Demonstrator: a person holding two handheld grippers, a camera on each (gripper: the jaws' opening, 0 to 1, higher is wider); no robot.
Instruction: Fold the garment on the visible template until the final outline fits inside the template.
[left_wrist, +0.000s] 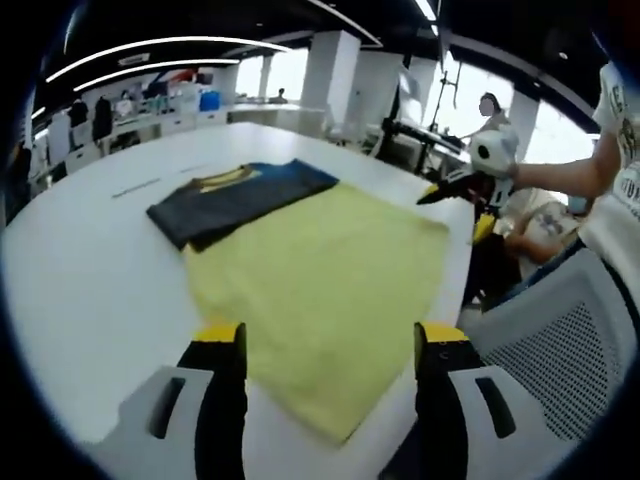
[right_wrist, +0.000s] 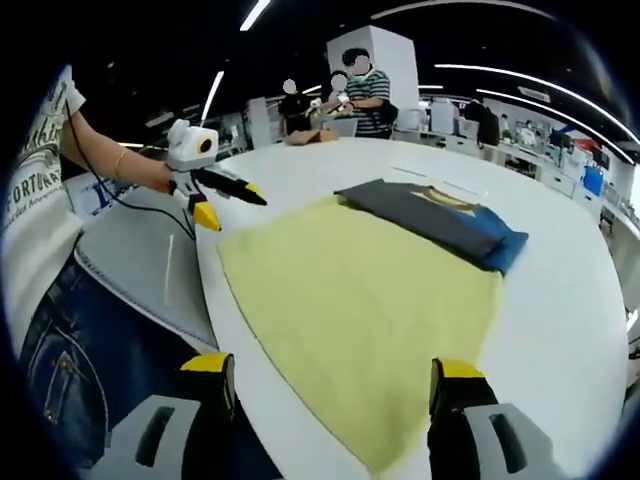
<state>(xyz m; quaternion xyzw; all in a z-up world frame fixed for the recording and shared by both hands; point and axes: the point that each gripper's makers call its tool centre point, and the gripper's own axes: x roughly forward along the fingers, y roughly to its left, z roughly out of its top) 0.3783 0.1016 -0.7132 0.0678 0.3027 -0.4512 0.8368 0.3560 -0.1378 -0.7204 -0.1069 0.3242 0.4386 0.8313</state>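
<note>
Left gripper view: folded dark garment (left_wrist: 235, 200) lay on white tabletop (left_wrist: 90, 280), overlapping far edge of yellow template (left_wrist: 320, 290) | left claw (left_wrist: 330, 345) gaped wide over template, empty | Right gripper view: garment (right_wrist: 440, 225) at template's (right_wrist: 350, 310) far corner | right claw (right_wrist: 335, 380) wide apart, holding nothing | near template edge cut off.

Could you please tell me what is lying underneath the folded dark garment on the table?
The folded dark garment partly overlaps one edge of the yellow template, which lies on the white table. What the garment covers is hidden.
</note>
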